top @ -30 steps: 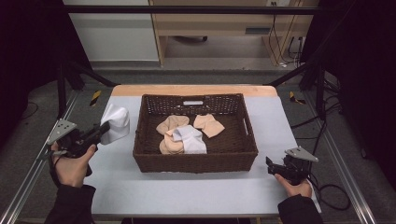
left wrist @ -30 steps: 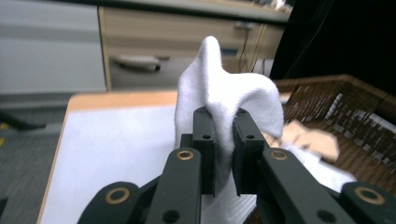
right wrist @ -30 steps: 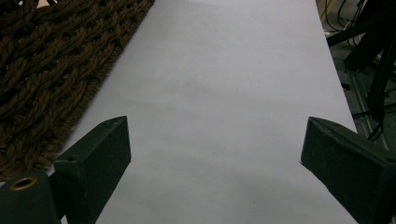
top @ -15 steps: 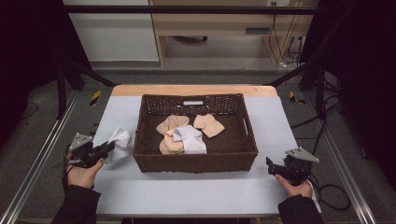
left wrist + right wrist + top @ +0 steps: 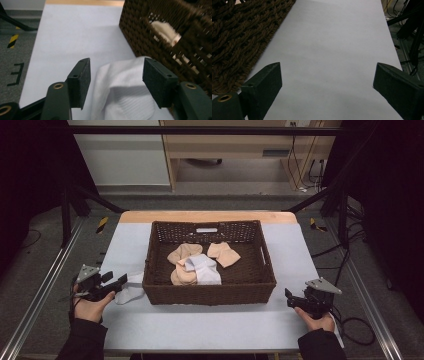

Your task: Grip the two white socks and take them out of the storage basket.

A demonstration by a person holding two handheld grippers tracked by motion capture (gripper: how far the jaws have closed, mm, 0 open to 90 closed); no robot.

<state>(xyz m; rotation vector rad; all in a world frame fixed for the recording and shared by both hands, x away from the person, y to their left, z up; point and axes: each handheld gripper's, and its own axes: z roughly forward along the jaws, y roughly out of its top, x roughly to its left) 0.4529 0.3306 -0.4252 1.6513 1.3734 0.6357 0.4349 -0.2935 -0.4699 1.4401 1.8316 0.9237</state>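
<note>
A white sock (image 5: 131, 290) lies on the table against the left wall of the brown wicker basket (image 5: 210, 292). My left gripper (image 5: 116, 280) rests low at the sock's left end. In the left gripper view its jaws have just been opening, and the sock (image 5: 125, 92) lies loose between the pads (image 5: 86, 75) without being pressed. Inside the basket lie beige socks (image 5: 182, 257) and another white sock (image 5: 205, 270). My right gripper (image 5: 290, 297) sits at the basket's front right corner, open over bare table (image 5: 327, 67).
The basket wall (image 5: 170, 22) stands close on the right of the left gripper, and its corner (image 5: 237, 30) on the left of the right gripper. Metal rails run along both table sides. A wooden shelf unit (image 5: 240, 145) stands behind the table.
The left gripper came down with the white sock from above the table's left side to the tabletop beside the basket. Its jaws then opened and the sock now lies loose.
</note>
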